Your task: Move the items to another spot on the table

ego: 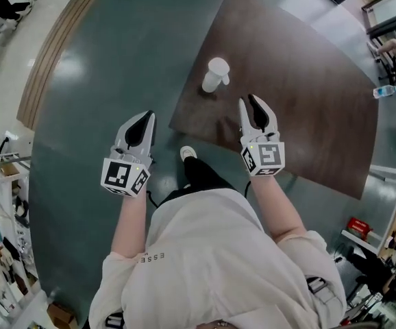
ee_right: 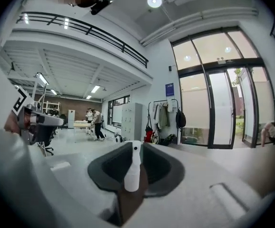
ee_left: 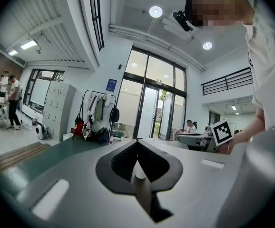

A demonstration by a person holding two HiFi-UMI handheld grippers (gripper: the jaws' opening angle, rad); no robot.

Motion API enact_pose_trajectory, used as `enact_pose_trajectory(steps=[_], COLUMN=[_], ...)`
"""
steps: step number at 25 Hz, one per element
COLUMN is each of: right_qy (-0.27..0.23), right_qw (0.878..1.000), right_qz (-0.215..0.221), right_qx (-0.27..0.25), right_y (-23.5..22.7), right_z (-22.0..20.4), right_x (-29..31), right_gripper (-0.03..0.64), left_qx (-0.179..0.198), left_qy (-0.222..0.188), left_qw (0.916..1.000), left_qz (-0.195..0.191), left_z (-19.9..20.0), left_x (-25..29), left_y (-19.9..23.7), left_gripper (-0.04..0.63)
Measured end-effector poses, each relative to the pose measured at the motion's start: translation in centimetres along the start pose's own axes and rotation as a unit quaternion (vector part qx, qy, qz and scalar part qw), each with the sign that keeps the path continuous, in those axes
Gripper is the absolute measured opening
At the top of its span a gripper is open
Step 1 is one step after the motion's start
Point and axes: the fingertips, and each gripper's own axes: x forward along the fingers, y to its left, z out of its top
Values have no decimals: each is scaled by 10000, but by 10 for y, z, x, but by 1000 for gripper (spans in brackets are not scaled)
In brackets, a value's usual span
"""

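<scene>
Head view | left gripper (ego: 146,118) jaws barely apart, empty | right gripper (ego: 250,103) likewise | spray bottle (ego: 216,75) upright on table (ego: 307,81) beyond

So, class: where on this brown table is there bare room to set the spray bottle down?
Bare: the wide stretch of table right of and beyond the spray bottle. Busiest: the near edge, where the right tool hovers near the bottle.
</scene>
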Motion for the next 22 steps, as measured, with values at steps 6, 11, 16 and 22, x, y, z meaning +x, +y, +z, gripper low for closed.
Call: enact_pose_trajectory(steps=[6, 11, 16, 22], right_qy=[-4, 95, 118, 89], right_qw=[9996, 9984, 9960, 9938], right_qz=[-257, -548, -869, -1093], right_qx=[-88, -6, 151, 157], right_y=[12, -7, -27, -63], right_z=[3, -14, -31, -47], right_x=[-82, -142, -210, -300], right_gripper=[-12, -12, -12, -12], left_qx=[24, 96, 109, 230], left_qy=[-55, 7, 143, 98], left_qw=[9987, 9949, 9895, 9830], left_qz=[-510, -1003, -1432, -1819], left_z=[0, -11, -29, -40], left_x=[-27, -21, -26, -24], left_y=[-46, -108, -175, -273], left_gripper=[14, 14, 14, 14])
